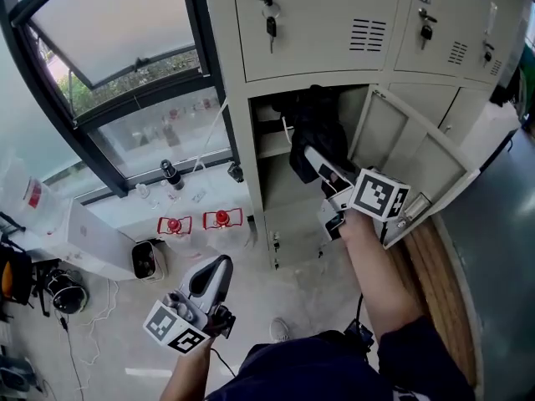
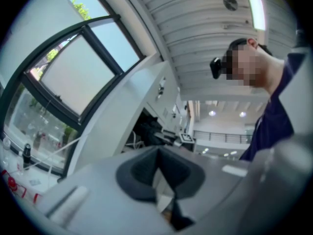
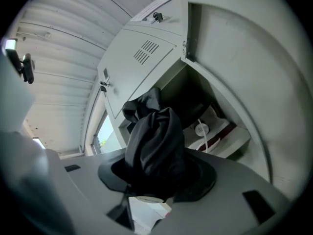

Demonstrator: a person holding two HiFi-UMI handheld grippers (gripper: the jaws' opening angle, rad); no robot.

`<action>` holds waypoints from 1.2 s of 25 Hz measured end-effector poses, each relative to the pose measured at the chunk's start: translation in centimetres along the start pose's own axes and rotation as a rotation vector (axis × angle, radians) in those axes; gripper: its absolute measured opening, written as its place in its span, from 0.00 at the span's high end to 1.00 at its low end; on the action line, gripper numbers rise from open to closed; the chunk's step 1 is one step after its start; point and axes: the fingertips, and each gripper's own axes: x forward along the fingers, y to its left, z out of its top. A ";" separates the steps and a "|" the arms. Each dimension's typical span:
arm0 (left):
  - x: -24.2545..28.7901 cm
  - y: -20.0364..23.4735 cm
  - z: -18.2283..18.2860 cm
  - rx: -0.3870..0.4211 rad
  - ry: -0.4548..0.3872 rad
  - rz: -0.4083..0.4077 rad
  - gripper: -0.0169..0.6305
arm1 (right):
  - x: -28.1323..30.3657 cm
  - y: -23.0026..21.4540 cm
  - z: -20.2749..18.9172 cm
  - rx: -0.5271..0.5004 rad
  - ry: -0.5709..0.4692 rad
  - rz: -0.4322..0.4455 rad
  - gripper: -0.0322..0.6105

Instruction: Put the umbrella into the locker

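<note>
Pale floor (image 1: 313, 291), black-and-white canister (image 1: 147, 260), light shoe (image 1: 280, 330)

2 hand-held grippers (image 1: 219, 266) (image 1: 313, 155), 1 blk umbrella (image 1: 311, 128), 1 open locker (image 1: 242, 157), 3 keys (image 1: 270, 25) (image 1: 426, 30) (image 1: 487, 54), 2 red objs (image 1: 174, 225) (image 1: 222, 218)

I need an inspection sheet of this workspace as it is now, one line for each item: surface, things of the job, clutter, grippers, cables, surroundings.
Surface: grey floor in front of the lockers.
Job's things: black umbrella at the mouth of the open locker; its door swung wide.
Clutter: bottle and two red-topped items by the window.
Grippers: right gripper shut on the umbrella; left gripper shut, empty, held low.
Cables: white cable on the floor; another inside the locker.
Surroundings: window; keys hanging in an upper locker door.
</note>
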 end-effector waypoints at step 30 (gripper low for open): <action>4.8 3.1 0.0 0.007 -0.015 0.047 0.97 | 10.1 -4.1 6.0 0.021 0.005 0.003 0.64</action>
